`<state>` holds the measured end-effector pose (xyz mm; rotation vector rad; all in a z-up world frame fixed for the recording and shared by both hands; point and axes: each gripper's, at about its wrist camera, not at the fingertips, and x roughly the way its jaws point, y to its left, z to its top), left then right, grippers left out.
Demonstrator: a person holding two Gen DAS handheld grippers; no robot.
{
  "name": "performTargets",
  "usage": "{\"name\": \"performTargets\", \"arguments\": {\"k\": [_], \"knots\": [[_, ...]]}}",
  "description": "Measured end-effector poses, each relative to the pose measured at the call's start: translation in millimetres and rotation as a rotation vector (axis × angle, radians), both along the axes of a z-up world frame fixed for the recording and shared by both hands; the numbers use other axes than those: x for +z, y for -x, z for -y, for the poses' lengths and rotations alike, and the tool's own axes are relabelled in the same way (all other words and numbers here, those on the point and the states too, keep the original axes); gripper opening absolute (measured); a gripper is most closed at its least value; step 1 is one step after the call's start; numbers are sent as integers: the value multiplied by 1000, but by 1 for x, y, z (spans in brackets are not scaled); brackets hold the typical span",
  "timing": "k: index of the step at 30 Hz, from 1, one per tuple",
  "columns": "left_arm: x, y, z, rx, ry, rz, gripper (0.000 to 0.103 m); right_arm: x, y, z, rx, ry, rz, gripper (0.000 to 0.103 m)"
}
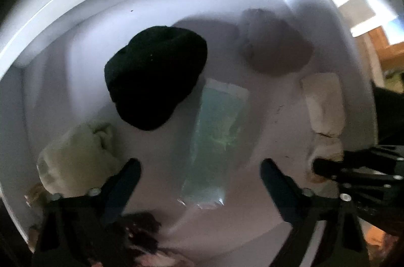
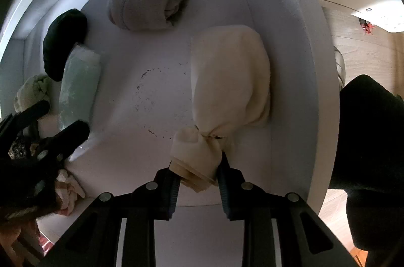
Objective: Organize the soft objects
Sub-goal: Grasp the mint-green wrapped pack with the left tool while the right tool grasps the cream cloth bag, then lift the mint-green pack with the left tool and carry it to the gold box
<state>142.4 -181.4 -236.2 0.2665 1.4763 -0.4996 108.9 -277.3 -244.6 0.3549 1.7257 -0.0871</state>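
Observation:
A white shelf compartment [image 2: 161, 95] holds several soft things. My right gripper [image 2: 198, 171] is shut on the tied end of a cream cloth bundle [image 2: 229, 75] lying at the right; the bundle also shows in the left wrist view [image 1: 324, 103]. My left gripper [image 1: 200, 176] is open and empty above a pale green plastic packet [image 1: 217, 138], also seen in the right wrist view [image 2: 78, 82]. A black knit item [image 1: 154, 75] lies behind it, a pale green cloth [image 1: 75, 156] to its left, a grey rolled cloth [image 2: 149, 2] at the back.
The white compartment walls [image 1: 83, 2] close in at the back and left. A pink patterned cloth [image 2: 67, 191] lies at the front left. A wooden floor [image 2: 366, 52] shows to the right outside the compartment, with a dark shape [image 2: 371, 153] close by.

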Motion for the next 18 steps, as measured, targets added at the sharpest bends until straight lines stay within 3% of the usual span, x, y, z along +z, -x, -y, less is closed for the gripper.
{"name": "performTargets", "arguments": {"k": [7,11,13,14,18], "knots": [[-9,12,24,-10,-22,43,75,-1,3,-3,11,3,7,27],[-22,7,33,-28,-16,35,61,-1,3,-4,11,3,8,27],[-20,12,30,-38,-10,38,50,-1,3,-5,12,5,8,27],[-22,15,31,-38,3,27,38,-2,5,-6,12,6,9,27],[-26,5,19,-39,11,1,34,-1,4,-9,18,12,8,27]]}}
